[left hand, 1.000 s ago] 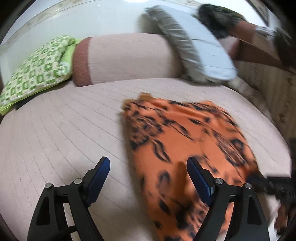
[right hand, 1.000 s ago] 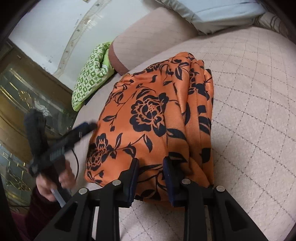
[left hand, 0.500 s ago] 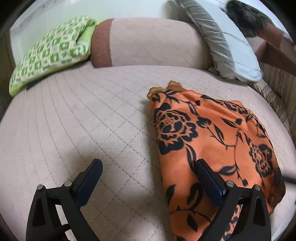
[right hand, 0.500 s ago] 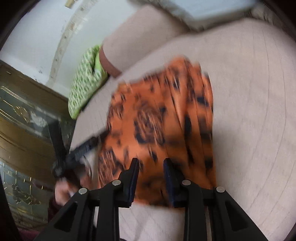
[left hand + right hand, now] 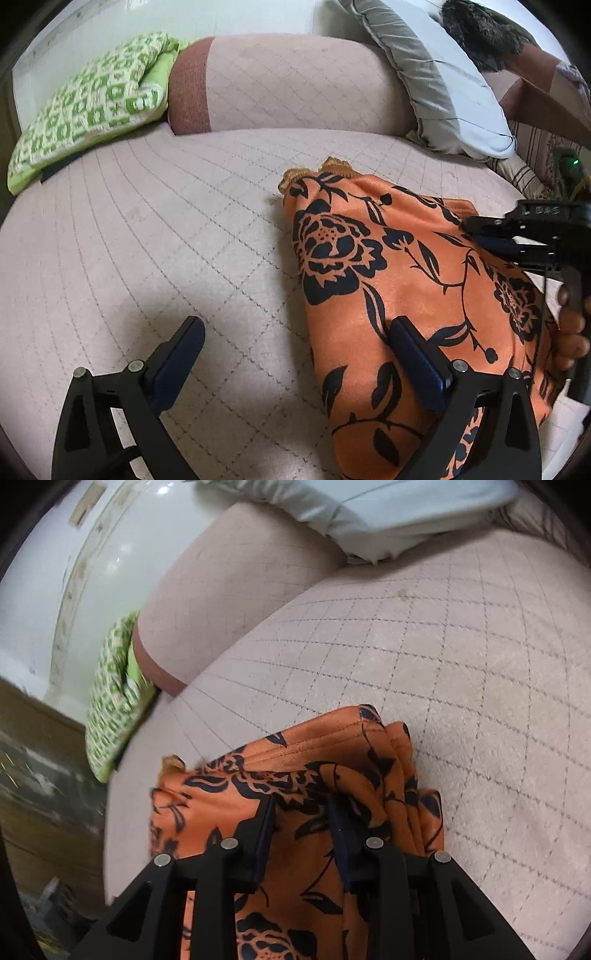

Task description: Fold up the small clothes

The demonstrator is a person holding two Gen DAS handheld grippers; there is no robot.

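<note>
The orange floral garment (image 5: 295, 797) is pinched between the right gripper (image 5: 301, 812) fingers. The left gripper (image 5: 295, 354) is held spread wide, its right finger (image 5: 417, 362) over the cloth's edge.

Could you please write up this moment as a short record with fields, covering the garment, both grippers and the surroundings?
garment: orange floral cloth, partly folded, lying on the quilted bed cover
right gripper: fingers shut on a bunched fold of the cloth
left gripper: open, one finger over the bed cover, the other over the cloth, gripping nothing
behind: green patterned cushion, pink bolster, grey-white pillow
stage: fold in progress, not finished
</note>
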